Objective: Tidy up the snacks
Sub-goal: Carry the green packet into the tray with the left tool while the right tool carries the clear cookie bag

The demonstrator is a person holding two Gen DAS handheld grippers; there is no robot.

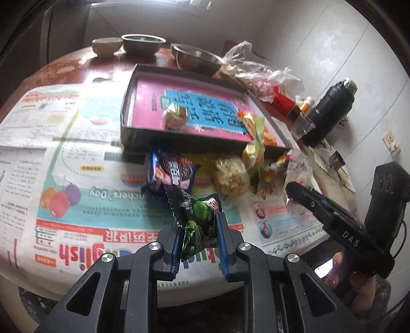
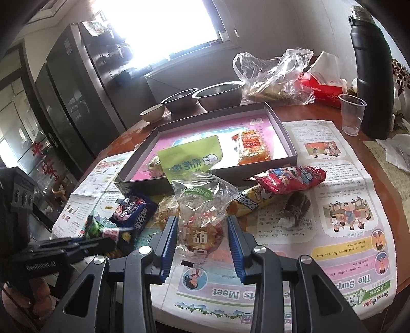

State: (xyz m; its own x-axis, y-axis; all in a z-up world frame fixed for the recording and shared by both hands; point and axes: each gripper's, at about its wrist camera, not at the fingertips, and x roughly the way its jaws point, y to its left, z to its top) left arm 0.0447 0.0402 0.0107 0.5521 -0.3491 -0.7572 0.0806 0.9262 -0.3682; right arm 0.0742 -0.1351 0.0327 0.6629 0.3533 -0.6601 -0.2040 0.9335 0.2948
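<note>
My left gripper [image 1: 196, 246] clenched on a black-and-green snack packet [image 1: 197, 217] lifted clear of the newspaper [image 1: 77, 205], my right gripper [image 2: 202, 246] holding a clear-wrapped snack [image 2: 201, 217] between its blue pads, shallow box [image 1: 133, 138] just beyond both, loose snack pile [image 1: 230, 174] between.

Daylight is pouring through a bright window [image 2: 164, 23] and washing out the wall around it. A tall dark cabinet [image 2: 77, 84] is standing to the window's left, beside a glass door [image 2: 23, 133]. Pale walls [image 1: 353, 51] are rising behind the round brown desk [image 1: 64, 66], one carrying a socket [image 1: 389, 139].
</note>
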